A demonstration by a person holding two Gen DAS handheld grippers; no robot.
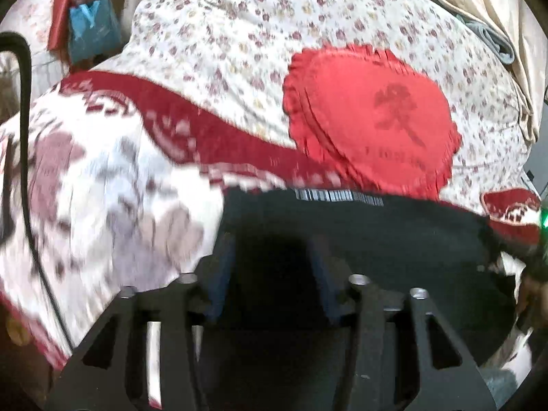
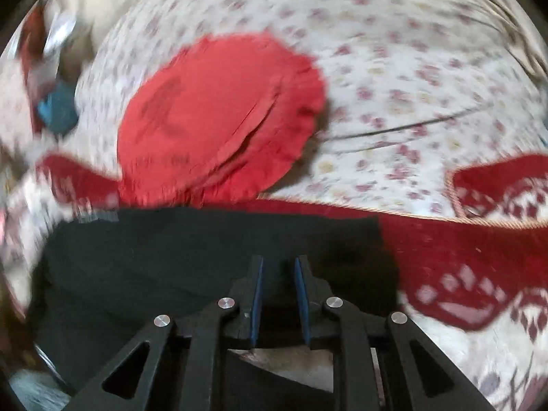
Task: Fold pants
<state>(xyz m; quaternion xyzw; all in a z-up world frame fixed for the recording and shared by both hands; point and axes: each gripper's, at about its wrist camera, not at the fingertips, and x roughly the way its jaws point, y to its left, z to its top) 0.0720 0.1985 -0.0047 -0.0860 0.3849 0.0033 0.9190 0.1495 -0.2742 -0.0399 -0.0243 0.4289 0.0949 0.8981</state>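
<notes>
The black pants (image 2: 212, 260) lie on the bed (image 2: 394, 78), on its red-and-white blanket (image 2: 479, 267) just before a red heart cushion (image 2: 219, 116). The left gripper (image 1: 270, 263) and right gripper (image 2: 278, 274) both stand parted over the cloth, gripping nothing I can see. The straight far edge suggests one fold is made, with more probably left.
</notes>
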